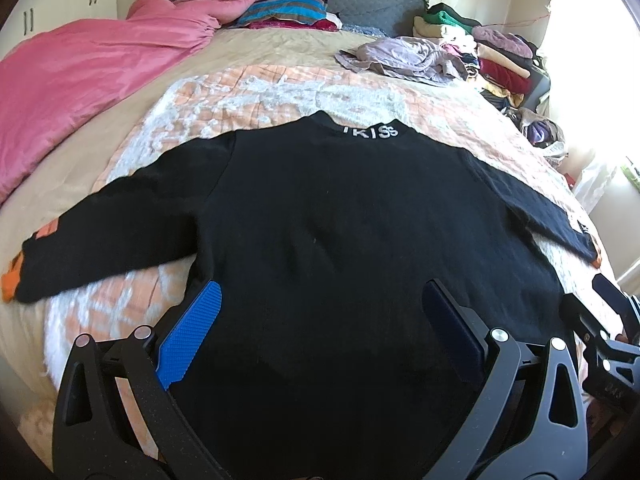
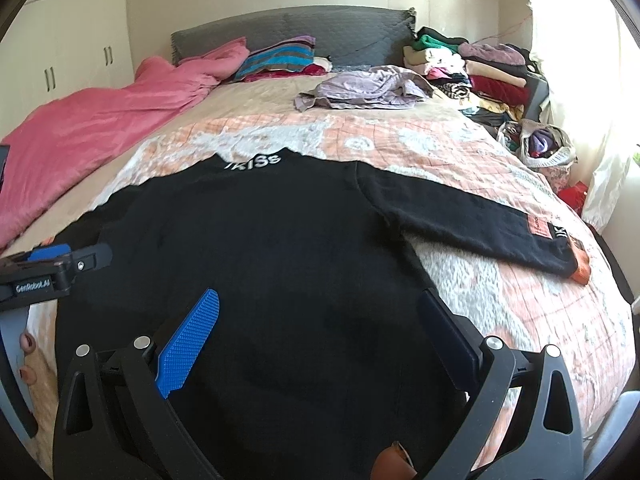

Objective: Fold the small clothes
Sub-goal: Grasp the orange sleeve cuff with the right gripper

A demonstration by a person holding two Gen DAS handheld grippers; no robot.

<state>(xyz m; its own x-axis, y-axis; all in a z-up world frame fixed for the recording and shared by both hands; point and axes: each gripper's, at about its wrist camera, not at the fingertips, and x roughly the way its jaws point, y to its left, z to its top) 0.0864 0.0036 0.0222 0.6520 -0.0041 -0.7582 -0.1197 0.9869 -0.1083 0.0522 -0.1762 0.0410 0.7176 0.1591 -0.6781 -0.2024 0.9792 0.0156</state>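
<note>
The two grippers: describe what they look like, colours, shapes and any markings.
Each gripper, left and right, has a black frame of triangular cut-out links with round silver pivot pins. One finger carries a bright blue pad with a fine knobbly texture; the other pad looks dark navy. Seen from the right wrist view, the left gripper's body bears white "GenRobot.AI" lettering. No cables or sleeves are visible.

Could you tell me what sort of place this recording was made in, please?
Most likely a home bedroom. A bed with a grey padded headboard fills the view, a pink duvet lies on it, and wardrobe doors line the wall. A black sweater lies spread flat beside piled clothes.
</note>
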